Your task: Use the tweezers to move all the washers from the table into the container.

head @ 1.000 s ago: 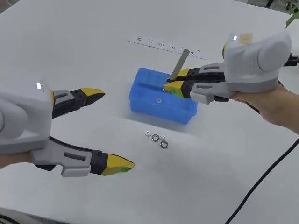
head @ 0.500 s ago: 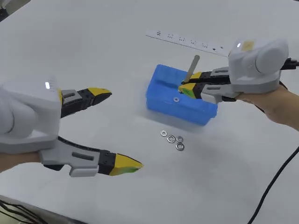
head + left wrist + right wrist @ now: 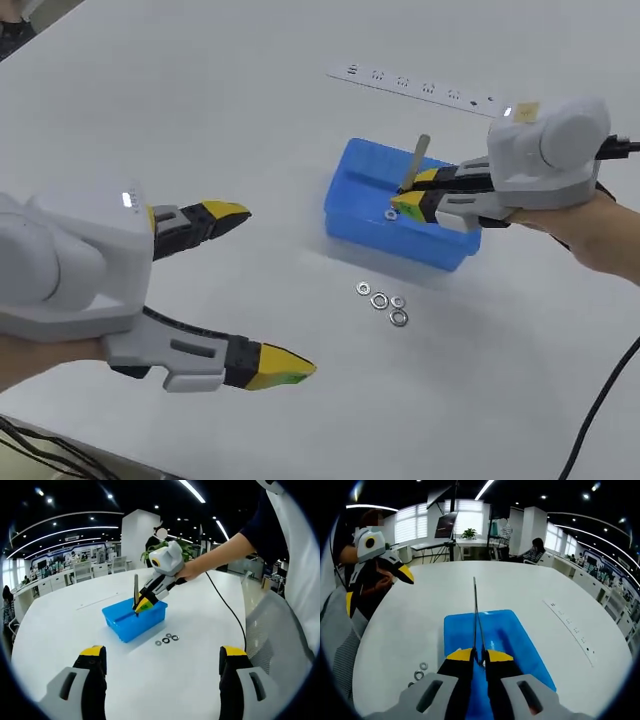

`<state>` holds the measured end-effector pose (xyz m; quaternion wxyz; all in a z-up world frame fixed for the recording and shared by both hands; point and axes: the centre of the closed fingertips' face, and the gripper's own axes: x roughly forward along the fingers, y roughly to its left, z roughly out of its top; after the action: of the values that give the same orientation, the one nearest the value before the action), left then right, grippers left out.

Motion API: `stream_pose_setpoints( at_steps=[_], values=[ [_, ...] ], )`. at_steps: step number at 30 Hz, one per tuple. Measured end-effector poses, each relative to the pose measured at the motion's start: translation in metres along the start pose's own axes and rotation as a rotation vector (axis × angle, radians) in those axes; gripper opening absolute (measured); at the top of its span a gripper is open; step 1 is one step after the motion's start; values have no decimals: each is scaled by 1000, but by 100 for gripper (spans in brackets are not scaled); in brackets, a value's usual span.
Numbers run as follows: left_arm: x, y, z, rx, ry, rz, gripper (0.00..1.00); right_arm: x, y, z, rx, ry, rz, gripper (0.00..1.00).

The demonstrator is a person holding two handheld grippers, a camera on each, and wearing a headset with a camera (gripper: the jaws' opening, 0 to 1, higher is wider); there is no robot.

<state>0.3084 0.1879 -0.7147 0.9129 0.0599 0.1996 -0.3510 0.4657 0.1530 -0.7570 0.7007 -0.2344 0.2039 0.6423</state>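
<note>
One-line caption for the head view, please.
Right gripper holds metal tweezers above the blue plastic container; four small metal washers lie on the white table; left gripper open.

**White table with three kinds of things on it**

A broad white table point(image 3: 200, 120) with a smooth, matte top is seen. A blue container point(image 3: 372, 218), rectangular and open at the top, is set on it near the middle. Four small metal washers point(image 3: 381, 300) are laid flat in a loose cluster just beside the container's near wall, apart from it. A long white power strip point(image 3: 415, 87) is laid on the tabletop beyond the container, well apart from it.
</note>
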Motion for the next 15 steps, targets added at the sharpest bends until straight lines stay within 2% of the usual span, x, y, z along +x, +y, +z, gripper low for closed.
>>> stream_pose_setpoints(
  at_steps=[10, 12, 15],
  values=[
    [1, 0, 4, 2, -10, -1, 99, -2, 3, 0, -11, 2, -3, 8],
    [3, 2, 4, 1, -13, -3, 99, -2, 5, 2, -21, 1, 1, 8],
    [8, 12, 9, 3, -18, 1, 98, -3, 6, 6, -43, 4, 2, 7]
  ],
)
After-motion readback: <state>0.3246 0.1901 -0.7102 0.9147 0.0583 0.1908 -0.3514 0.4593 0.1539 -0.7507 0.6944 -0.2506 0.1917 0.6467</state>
